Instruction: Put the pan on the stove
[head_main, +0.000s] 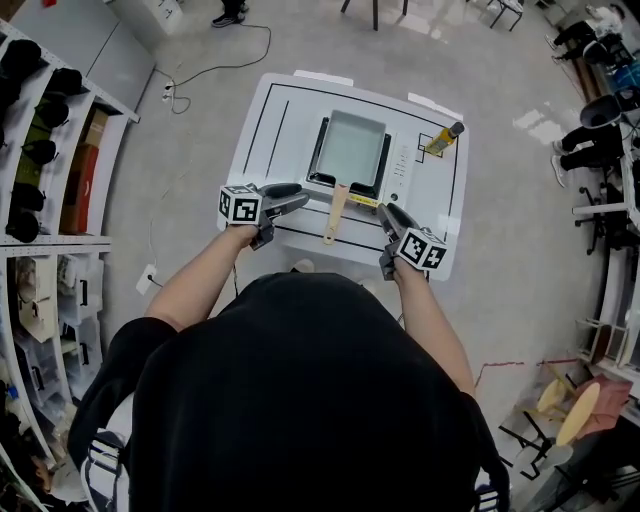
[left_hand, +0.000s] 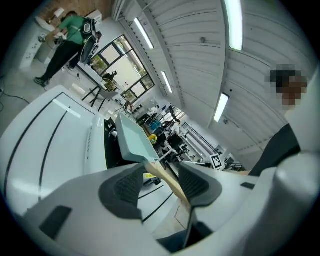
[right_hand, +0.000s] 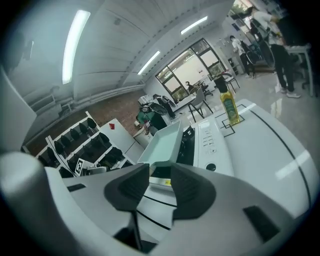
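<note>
Resting on black-topped stove (head_main: 403, 165), white tabletop (head_main: 270, 130): pale rectangular metal pan (head_main: 350, 150), wooden handle (head_main: 335, 212). Flanking handle, released and empty: left tongs (head_main: 298, 197), right tongs (head_main: 388, 213). Likely risk: nudged handle skewing pan off stove.

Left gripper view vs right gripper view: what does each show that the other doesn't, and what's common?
Left gripper view only: the wooden handle of the pale grey-green rectangular pan.

Right gripper view only: the yellow oil bottle, the white control panel of the black-topped portable stove, and shelves of black items.

Both: that pan sitting on the stove, on the white table with black lines.
</note>
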